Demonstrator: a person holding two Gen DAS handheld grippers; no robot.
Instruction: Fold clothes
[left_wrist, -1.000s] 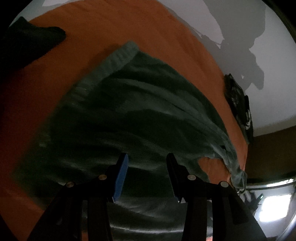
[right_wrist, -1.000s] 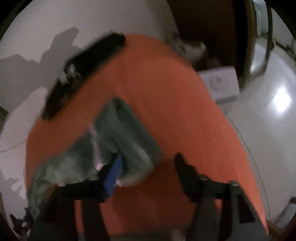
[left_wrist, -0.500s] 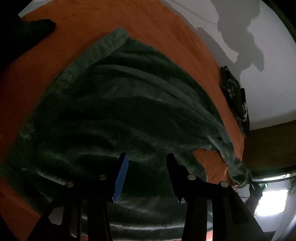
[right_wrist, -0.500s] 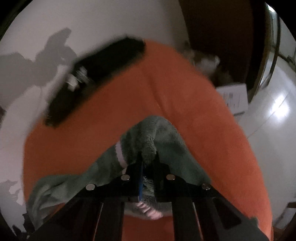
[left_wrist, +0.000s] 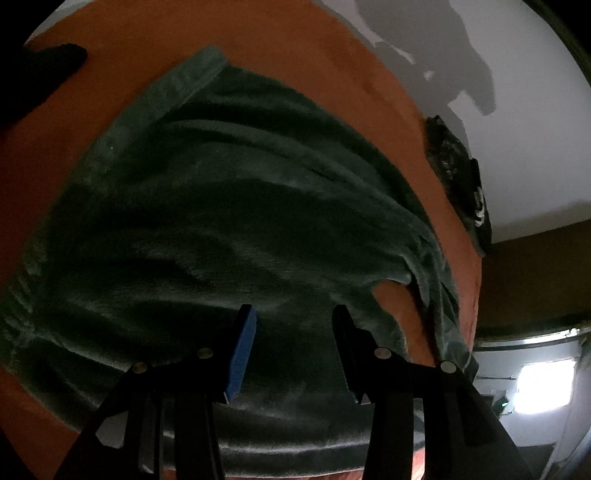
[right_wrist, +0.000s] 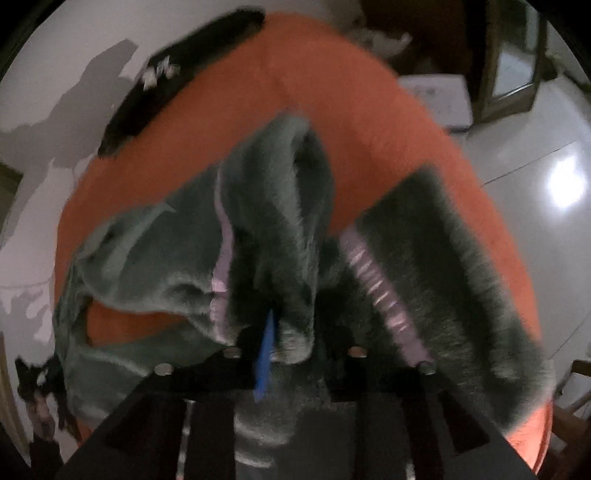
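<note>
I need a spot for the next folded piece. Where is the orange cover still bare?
In the left wrist view, bare orange cover runs beyond the green garment, between the dark item and the black clothing at the wall edge. The middle is crowded: the garment fills it, under the open left gripper.

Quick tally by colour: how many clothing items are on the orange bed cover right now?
Green fleece garment: 1
Black garments: 2, one by the wall, one at the far left edge
Total: 3
</note>
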